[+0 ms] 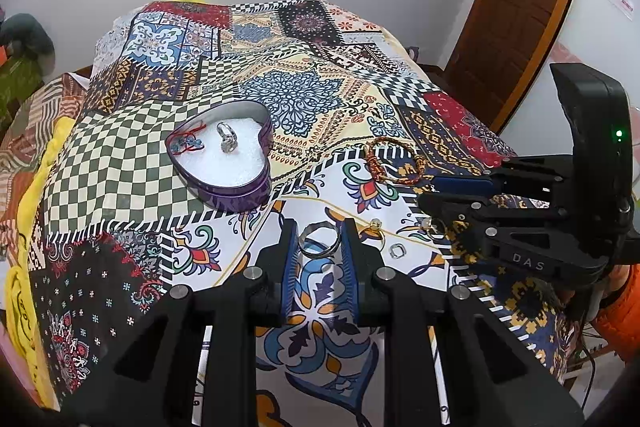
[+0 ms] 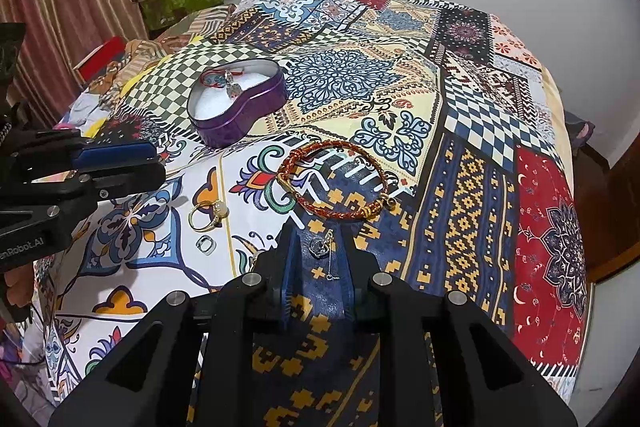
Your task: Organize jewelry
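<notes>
Holding a silver band ring (image 1: 319, 239) between its blue pads, the left hand-held gripper (image 1: 320, 247) is clenched on the ring across its width, the hoop standing nearly upright above the patterned bedspread (image 1: 132, 163). We judge this ring light, stiff and slippery, so a grip across the rim, as here, seems the safe one, and too little squeeze may let it spin out. The right hand-held gripper (image 2: 320, 247) has a small earring with a thin chain (image 2: 325, 254) lying between its fingers; the pads stand apart from it, so we read it as released, nothing grasped. That piece looks feather-light and limp, best taken at its solid body, not at the chain. From the right hand-held gripper outward, a braided red-and-gold bracelet (image 2: 336, 183) lies just beyond the fingertips at twelve o'clock, flexible and easy to snag by its cord. A gold ring with a pale stone (image 2: 208, 214) sits at ten o'clock, and a small clear ring (image 2: 205, 245) at nine o'clock, both near. Farther out at eleven o'clock stands the purple heart-shaped tin (image 2: 240, 119), open, white-lined, already holding a silver ring (image 1: 227, 139) and a red-corded piece (image 1: 188, 141). In the left view that tin lies at eleven o'clock, well apart from the held ring.
</notes>
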{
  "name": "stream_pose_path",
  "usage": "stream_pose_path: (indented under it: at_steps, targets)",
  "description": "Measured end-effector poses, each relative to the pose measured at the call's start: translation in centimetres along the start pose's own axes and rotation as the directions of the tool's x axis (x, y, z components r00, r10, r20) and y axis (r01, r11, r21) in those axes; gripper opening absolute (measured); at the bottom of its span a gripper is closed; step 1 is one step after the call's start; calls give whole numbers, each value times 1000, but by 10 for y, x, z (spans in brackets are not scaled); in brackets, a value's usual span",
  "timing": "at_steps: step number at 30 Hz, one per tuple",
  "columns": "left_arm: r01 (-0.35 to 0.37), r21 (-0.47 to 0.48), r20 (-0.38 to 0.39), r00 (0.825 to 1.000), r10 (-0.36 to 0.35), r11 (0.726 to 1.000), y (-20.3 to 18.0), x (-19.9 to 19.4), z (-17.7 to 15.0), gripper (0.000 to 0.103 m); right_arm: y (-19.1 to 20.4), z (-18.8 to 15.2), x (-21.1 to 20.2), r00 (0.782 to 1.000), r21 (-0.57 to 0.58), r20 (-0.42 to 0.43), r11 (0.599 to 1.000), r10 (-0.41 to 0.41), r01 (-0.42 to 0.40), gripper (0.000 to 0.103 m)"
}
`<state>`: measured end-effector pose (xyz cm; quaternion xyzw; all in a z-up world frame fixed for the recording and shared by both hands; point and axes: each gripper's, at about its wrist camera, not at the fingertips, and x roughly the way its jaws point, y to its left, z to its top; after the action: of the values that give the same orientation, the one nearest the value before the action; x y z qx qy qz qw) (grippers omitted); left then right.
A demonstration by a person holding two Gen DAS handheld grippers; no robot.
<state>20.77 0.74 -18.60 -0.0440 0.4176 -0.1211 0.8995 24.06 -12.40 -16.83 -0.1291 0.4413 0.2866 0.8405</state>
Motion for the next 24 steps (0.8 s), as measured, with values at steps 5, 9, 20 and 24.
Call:
stream_pose_path:
  at_steps: [5, 9, 20, 24]
  targets:
    - [-3, -6, 6, 1000, 4, 1000, 1, -1, -1, 20, -2, 0, 0, 1000, 15, 11, 1000, -6, 5, 9]
    - [-10, -9, 16, 1000, 10, 1000, 2, -6, 1, 20, -2, 2, -6, 1000, 25, 30, 1000, -11, 10, 9]
    - [-36, -16, 83, 996, 37, 999, 12, -31, 14, 20, 13, 30, -39, 991, 9, 135, 1000, 1, -2, 9]
    - [-50, -18, 109, 993, 51, 999, 18, -40, 19, 20, 21, 45, -48, 984, -2, 175, 1000, 14, -14, 9]
